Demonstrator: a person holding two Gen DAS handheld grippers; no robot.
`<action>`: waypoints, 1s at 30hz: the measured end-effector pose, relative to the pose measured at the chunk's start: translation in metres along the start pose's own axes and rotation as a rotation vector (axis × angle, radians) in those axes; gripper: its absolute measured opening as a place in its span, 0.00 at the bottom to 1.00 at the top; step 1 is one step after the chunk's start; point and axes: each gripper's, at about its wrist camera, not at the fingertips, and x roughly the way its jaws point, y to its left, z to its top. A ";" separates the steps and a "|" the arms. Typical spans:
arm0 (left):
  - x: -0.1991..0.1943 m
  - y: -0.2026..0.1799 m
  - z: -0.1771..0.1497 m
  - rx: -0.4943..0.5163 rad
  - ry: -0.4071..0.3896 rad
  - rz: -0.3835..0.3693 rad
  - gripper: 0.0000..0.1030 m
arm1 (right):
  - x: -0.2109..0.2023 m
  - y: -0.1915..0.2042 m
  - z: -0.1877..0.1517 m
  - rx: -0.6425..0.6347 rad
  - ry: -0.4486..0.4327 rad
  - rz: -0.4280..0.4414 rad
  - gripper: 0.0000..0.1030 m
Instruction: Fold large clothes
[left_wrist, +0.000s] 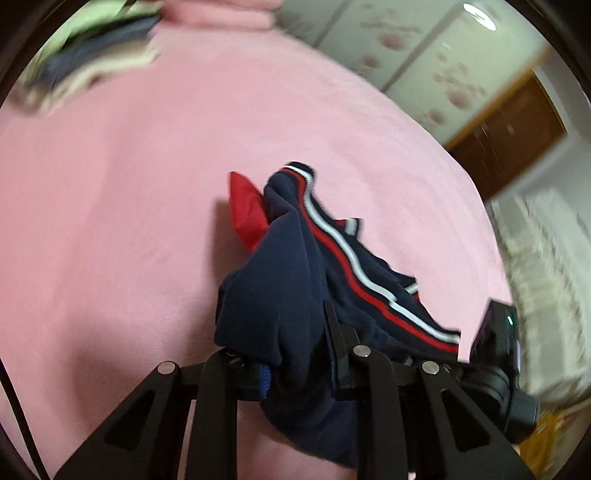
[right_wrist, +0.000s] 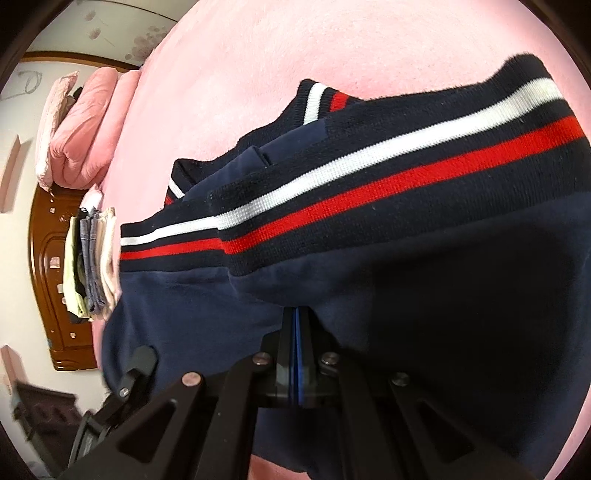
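Observation:
A navy garment (left_wrist: 295, 258) with red and white striped ribbing and a red lining patch lies bunched on the pink bed (left_wrist: 129, 203). My left gripper (left_wrist: 295, 347) is shut on a thick fold of it, and navy cloth fills the gap between the fingers. In the right wrist view the same garment (right_wrist: 406, 258) spreads wide, its striped hem (right_wrist: 369, 173) running across. My right gripper (right_wrist: 297, 314) has its jaws pressed together, and the tips are tucked into a navy fold. The right gripper's black body (left_wrist: 498, 350) shows at the left view's right edge.
A stack of folded clothes (right_wrist: 90, 258) sits at the bed's edge, blurred in the left view (left_wrist: 92, 62). A folded pink quilt (right_wrist: 88, 129) lies beyond it, beside a wooden headboard (right_wrist: 51, 295). Wardrobe doors (left_wrist: 424, 55), a wooden door (left_wrist: 509, 136) and white lace fabric (left_wrist: 546, 258) border the bed.

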 end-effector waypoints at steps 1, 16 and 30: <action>-0.006 -0.012 -0.003 0.054 -0.016 0.002 0.19 | 0.000 -0.002 0.000 0.002 0.001 0.012 0.00; -0.032 -0.108 -0.070 0.507 -0.011 0.044 0.18 | -0.051 -0.061 0.023 0.068 -0.046 0.256 0.00; -0.024 -0.136 -0.121 0.638 0.262 0.052 0.44 | -0.135 -0.082 0.013 0.042 -0.081 0.349 0.08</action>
